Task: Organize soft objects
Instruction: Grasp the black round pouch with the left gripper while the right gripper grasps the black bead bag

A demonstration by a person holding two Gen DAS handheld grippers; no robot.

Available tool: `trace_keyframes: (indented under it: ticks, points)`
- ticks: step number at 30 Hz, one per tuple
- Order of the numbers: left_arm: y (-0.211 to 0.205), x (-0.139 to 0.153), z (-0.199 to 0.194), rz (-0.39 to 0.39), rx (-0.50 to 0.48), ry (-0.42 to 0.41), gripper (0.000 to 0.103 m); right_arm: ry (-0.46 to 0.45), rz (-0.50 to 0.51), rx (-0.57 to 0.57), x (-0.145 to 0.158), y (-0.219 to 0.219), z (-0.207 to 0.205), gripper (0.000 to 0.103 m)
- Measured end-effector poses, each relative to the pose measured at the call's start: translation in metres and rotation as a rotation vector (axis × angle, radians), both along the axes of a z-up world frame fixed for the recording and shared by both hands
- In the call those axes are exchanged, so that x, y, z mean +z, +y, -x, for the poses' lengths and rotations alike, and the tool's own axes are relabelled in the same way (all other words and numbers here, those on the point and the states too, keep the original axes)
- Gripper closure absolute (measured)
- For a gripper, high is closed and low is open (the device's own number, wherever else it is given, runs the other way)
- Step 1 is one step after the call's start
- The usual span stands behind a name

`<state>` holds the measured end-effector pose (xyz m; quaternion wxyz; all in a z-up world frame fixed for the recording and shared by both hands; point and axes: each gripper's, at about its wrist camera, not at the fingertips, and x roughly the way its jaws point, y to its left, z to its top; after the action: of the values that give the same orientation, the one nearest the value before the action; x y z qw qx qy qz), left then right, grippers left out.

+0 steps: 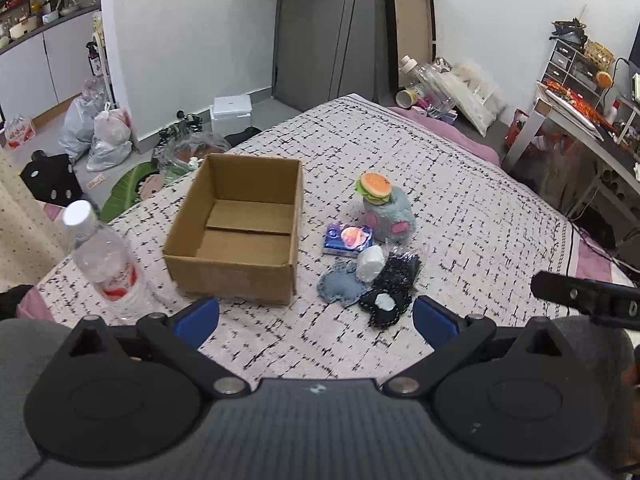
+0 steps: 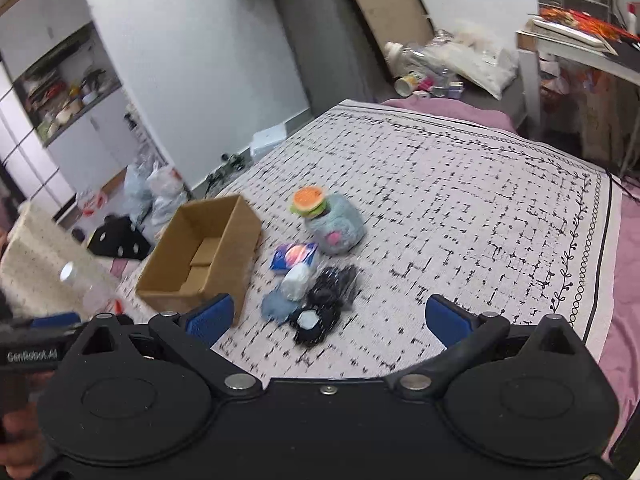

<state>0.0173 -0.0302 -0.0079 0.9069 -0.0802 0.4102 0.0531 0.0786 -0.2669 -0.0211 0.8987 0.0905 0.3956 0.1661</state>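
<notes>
An empty cardboard box [image 1: 236, 228] [image 2: 200, 254] stands open on the bed. To its right lies a pile of soft things: a burger toy [image 1: 375, 187] [image 2: 307, 201] on a grey-blue plush [image 1: 392, 218] [image 2: 338, 230], a blue packet [image 1: 347, 239] [image 2: 294, 256], a white roll [image 1: 369, 264] [image 2: 295, 282], a blue heart cushion [image 1: 338, 286] [image 2: 275, 306] and black fabric [image 1: 394, 286] [image 2: 328, 300]. My left gripper [image 1: 316, 318] is open in front of the pile, holding nothing. My right gripper [image 2: 330, 320] is open too, above the same pile.
A clear water bottle [image 1: 106, 262] [image 2: 86, 286] stands left of the box near the bed's edge. The patterned bedspread [image 1: 460, 216] [image 2: 460, 200] stretches right and far. Bags [image 1: 100, 136] and clutter lie on the floor; a desk [image 1: 580, 120] stands at the right.
</notes>
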Motion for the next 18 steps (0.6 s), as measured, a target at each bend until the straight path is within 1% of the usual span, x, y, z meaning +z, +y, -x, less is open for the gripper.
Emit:
trace_keyframes:
  ticks: [5,11,14,17,18]
  points:
    - [-0.001,-0.01,-0.014,0.018,0.007,-0.006,0.001,0.019,-0.012,-0.004,-0.012,-0.004,-0.02,0.0]
    - [-0.007,-0.029,-0.031,0.037,0.005,0.0,0.003,0.083,-0.05,-0.016,-0.033,-0.006,-0.043,0.004]
    - [-0.012,-0.039,-0.04,0.041,-0.005,0.007,0.004,0.122,-0.096,-0.015,-0.042,-0.008,-0.054,0.008]
    - [-0.017,-0.049,-0.05,0.04,-0.014,0.019,0.009,0.134,-0.122,-0.021,-0.048,-0.006,-0.063,0.008]
    - [-0.018,-0.052,-0.053,0.043,-0.016,0.028,0.012,0.138,-0.12,-0.025,-0.049,-0.005,-0.066,0.008]
